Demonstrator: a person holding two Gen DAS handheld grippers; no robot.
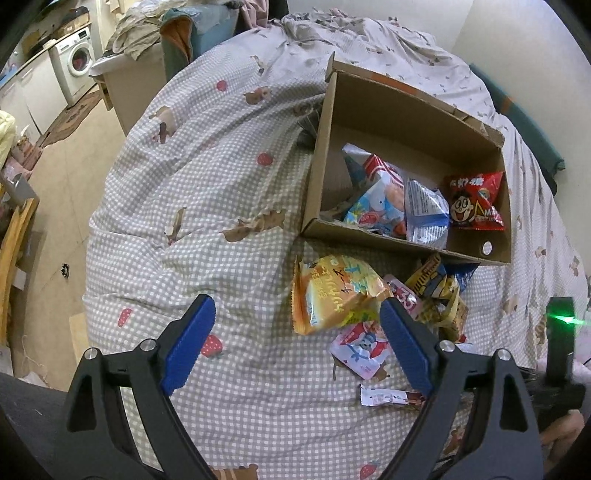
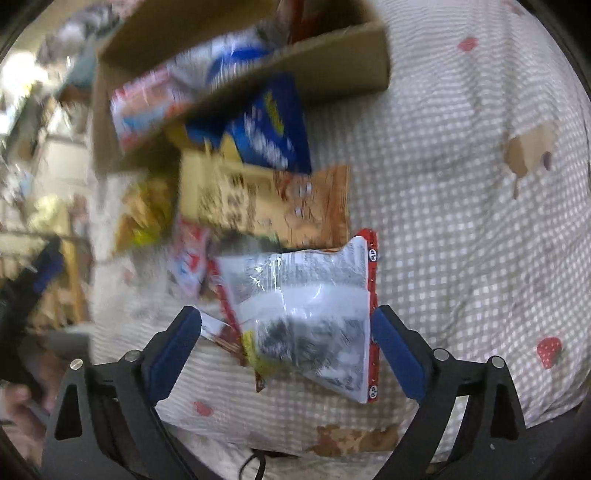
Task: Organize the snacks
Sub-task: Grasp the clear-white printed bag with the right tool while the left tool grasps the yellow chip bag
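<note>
A cardboard box [image 1: 399, 110] lies on the checked bedcover and holds several snack packets, among them a red one [image 1: 476, 201]. In front of it lies a loose heap of snacks. My left gripper [image 1: 297, 326] hovers open above the heap's left edge, with an orange bag [image 1: 332, 291] just beyond its fingertips and nothing held. In the blurred right wrist view, my right gripper [image 2: 288, 334] is open and straddles a white packet with a red border [image 2: 306, 314] that lies on the cover. A tan packet [image 2: 266, 203], a blue packet [image 2: 273, 125] and the box [image 2: 332, 62] lie beyond it.
The bedcover [image 1: 207, 192] slopes off to the floor at left, where a washing machine [image 1: 75, 61] and furniture stand. Rumpled bedding [image 1: 369, 33] lies behind the box. A small pink packet [image 1: 360, 350] and a thin wrapper [image 1: 391, 398] lie near my left gripper's right finger.
</note>
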